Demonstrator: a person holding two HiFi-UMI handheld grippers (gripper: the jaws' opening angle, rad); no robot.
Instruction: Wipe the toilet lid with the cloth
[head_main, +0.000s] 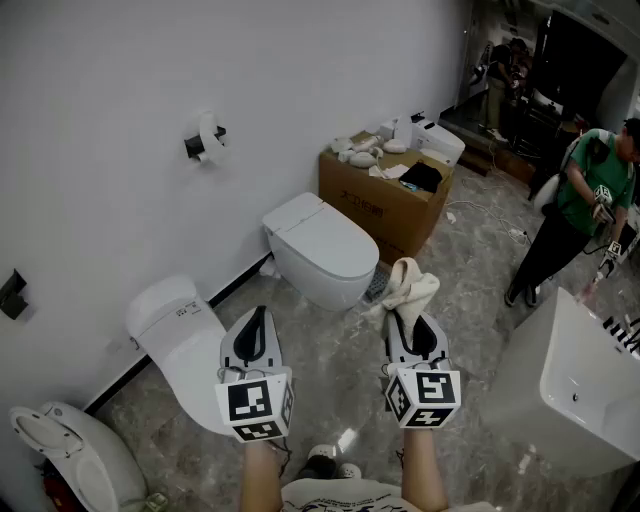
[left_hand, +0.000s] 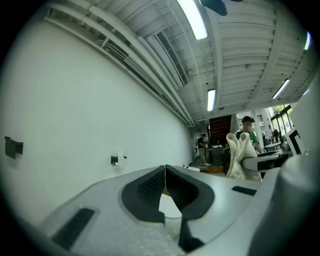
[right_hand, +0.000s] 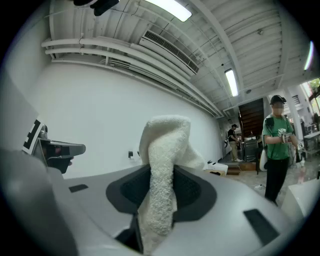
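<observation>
Short of toilet lid (head_main: 322, 240) edge: right gripper (head_main: 411, 326) clamps cloth (head_main: 408, 283); left gripper (head_main: 257, 318) closed, empty.

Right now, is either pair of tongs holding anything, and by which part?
The right tongs are shut on the cloth, pinching its bunched middle; one end sticks up past the tips. The left tongs are shut and empty.

You are gripping a cream-white, nubbly cloth (head_main: 405, 283) in the right tongs (head_main: 408, 318), which are showing pale grey plastic, black ribbed pads (right_hand: 127, 187) and a black-and-white square-marker cube (head_main: 425, 397), as are the left tongs (head_main: 257, 315). The toilet lid (head_main: 322, 240) is gleaming plain white over a grey, veined marble floor (head_main: 340, 400), beside a brown cardboard box (head_main: 385, 208).
</observation>
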